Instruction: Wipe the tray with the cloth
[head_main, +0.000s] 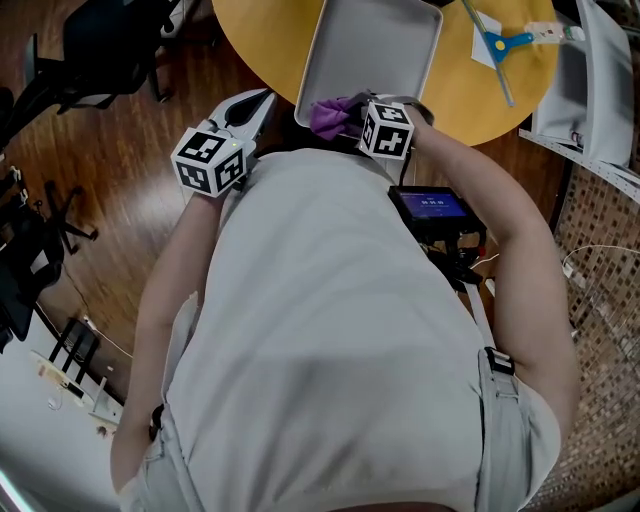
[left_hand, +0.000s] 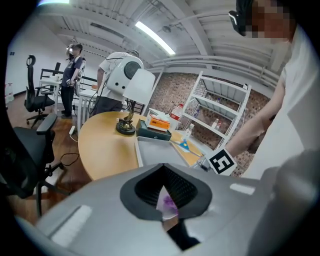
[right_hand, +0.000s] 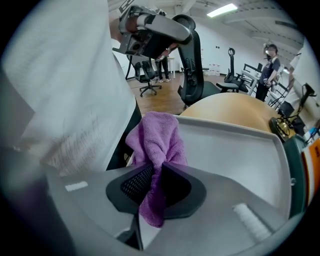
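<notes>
1. A shallow grey rectangular tray (head_main: 372, 48) lies on the round yellow wooden desk (head_main: 262, 32), with one short edge towards the person.
2. The crumpled purple terry cloth (head_main: 328, 116) sits at that near edge, close to the tray's left corner, bunched up over the rim.
3. The right gripper (head_main: 348, 110) points steeply down at this spot. In the right gripper view its fingers (right_hand: 131, 184) are pinched on the cloth (right_hand: 158, 139): a fold runs down between the dark pads and the rest billows above them over the tray (right_hand: 235, 150).
4. The left gripper (head_main: 260, 102) is just beside the tray's near left corner, off the rim. In the left gripper view its fingers (left_hand: 150, 192) stand close together with nothing between them; through the thin slit a bit of cloth (left_hand: 167, 203) shows beyond.
5. Farther along the desk (left_hand: 107, 145) stand a dark green box (left_hand: 154, 132) and a white desk lamp (left_hand: 134, 82), both beyond the tray (left_hand: 155, 152).
</notes>
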